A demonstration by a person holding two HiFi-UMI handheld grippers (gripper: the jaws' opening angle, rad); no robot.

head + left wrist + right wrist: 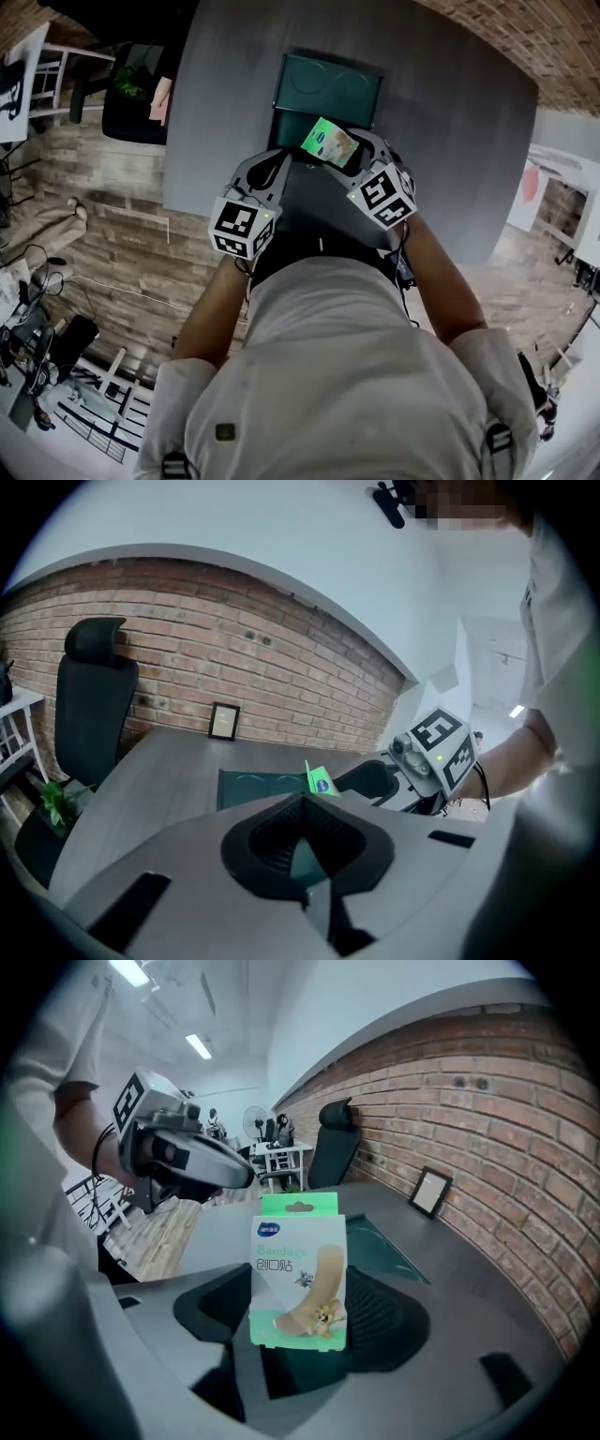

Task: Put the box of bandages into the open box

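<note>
Grips the small green-and-white cardboard box of bandages [298,1274] by its lower edge in the right hand-held gripper [356,156], clamped shut on it, printed face outward and hang tab uppermost. Holds it in the air, tilted, above the 6 o'clock part of the dark green open box [328,89], set on the dark grey worktop [450,141] at 12 o'clock from the person. Shows the left hand-held gripper [278,164] closed on nothing, at 9 o'clock of the box of bandages and just beside the 7 o'clock corner of the open box; touching the rim or not, impossible to tell. Reads as the placing step, well along: box of bandages lifted and brought over, not yet inside. To finish cleanly, move toward 12 o'clock until fully over the cavity rather than over the near wall. Then tip the wrist to turn the broad printed face toward the floor of the open box, and lower to below the rim. Release only then, and only a little, to avoid a slide or a flip, likely with so light and flat a carton dropped from height. Withdraw upward and back toward 6 o'clock without brushing the walls. Hold the left hand-held gripper clear of the path, or rest it lightly against the 9 o'clock wall to stop any shifting of that probably light open box.
</note>
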